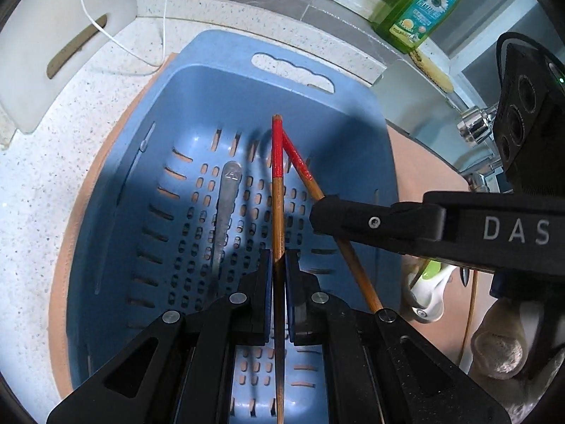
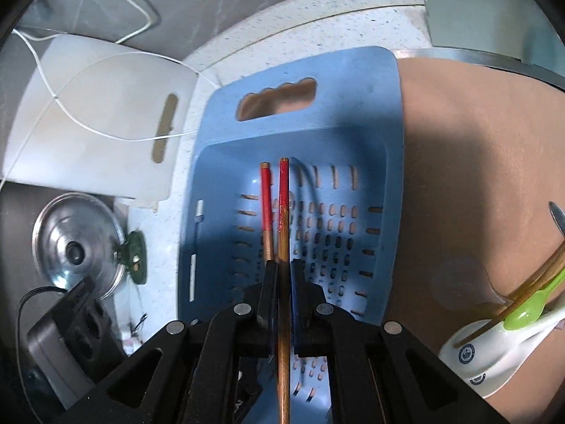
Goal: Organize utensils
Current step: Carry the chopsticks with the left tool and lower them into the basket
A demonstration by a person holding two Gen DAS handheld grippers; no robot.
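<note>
Chopsticks first: you've got one red-tipped chopstick (image 1: pixel 278 190) clamped tight in your left gripper (image 1: pixel 279 265) and the other chopstick (image 2: pixel 283 233) pinched in your right gripper (image 2: pixel 283 275). Both hang over the blue basket (image 1: pixel 226 81), tips pointing to 12 o'clock. A metal spoon (image 1: pixel 226 208) lies in the basket at about 10 o'clock from your left gripper.

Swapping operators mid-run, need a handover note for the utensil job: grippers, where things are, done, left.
Left gripper: shut on a red-tipped chopstick, held over the blue basket.
Right gripper: shut on the second red-tipped chopstick, also over the basket; the two red ends nearly meet.
In the basket: one metal utensil lying on the slotted floor.
Still outside, on the tan mat: a white spoon, a green spoon, a metal utensil end and more thin wooden sticks.
Done: one utensil placed, both chopsticks picked.
Left: release both chopsticks into the basket, then bring over the pile.
</note>
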